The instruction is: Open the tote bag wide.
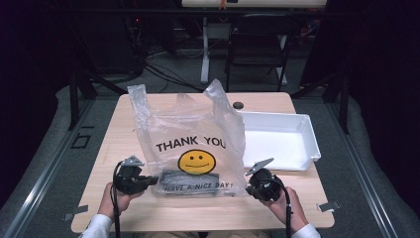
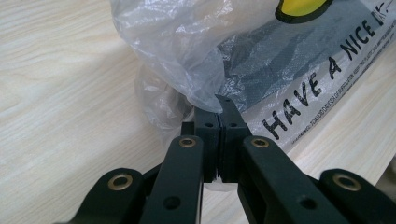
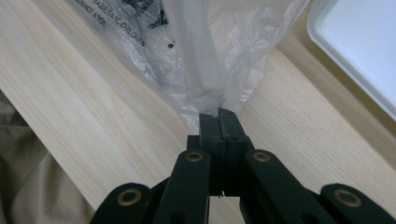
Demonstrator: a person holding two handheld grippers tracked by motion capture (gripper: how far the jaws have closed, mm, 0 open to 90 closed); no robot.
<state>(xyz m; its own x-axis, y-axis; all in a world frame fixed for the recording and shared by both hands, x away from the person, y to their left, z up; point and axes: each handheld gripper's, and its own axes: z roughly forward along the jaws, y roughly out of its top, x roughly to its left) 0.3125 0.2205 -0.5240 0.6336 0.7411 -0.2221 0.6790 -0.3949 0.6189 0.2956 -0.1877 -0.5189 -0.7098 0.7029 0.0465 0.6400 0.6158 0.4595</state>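
At about 7 o'clock on the bench (image 1: 119, 148), the left gripper (image 1: 148, 180) is held level with its jaws pressed together, and a fold at the lower left corner of the bag (image 1: 193, 134) is pinched between them. The bag, clear plastic printed with a yellow smiley, stands upright at the bench's centre with a dark flat thing (image 1: 189, 177) seen inside along its bottom. At 5 o'clock the bag's lower right corner is pinched in the closed jaws of the right gripper (image 1: 249, 184), and a white tray (image 1: 307, 130) is seen at 3 o'clock, just beside the bag.
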